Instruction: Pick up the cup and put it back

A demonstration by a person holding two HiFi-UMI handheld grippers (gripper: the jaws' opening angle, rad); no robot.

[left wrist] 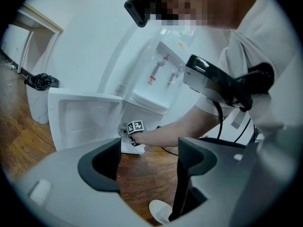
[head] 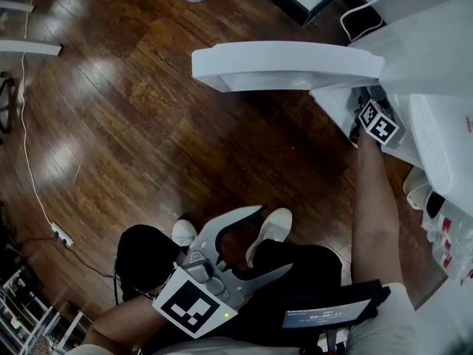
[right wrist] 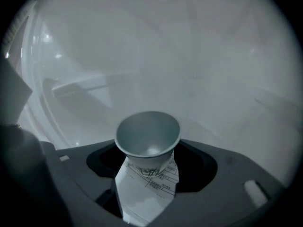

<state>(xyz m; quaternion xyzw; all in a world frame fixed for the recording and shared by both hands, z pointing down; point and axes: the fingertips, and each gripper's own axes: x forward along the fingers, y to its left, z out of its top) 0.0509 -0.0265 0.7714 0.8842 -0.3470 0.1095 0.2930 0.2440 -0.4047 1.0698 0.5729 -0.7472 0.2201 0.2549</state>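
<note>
A small white paper cup [right wrist: 147,136] sits between the jaws of my right gripper [right wrist: 149,169], mouth towards the camera. Its printed lower part is pinched flat there. Pale cabinet walls surround it. In the head view the right gripper [head: 378,126] reaches into the white water dispenser's lower compartment [head: 347,102], and only its marker cube shows. The left gripper view also catches that cube [left wrist: 134,126] at the compartment. My left gripper [head: 270,239] hangs low over the person's lap, open and empty; its dark pads [left wrist: 105,162] stand wide apart.
The compartment's white door [head: 288,65] swings out over the wooden floor [head: 133,124]. Two taps show on the dispenser's front [left wrist: 163,72]. A bin with a black liner [left wrist: 40,96] stands to its left. A cable and power strip [head: 62,235] lie on the floor.
</note>
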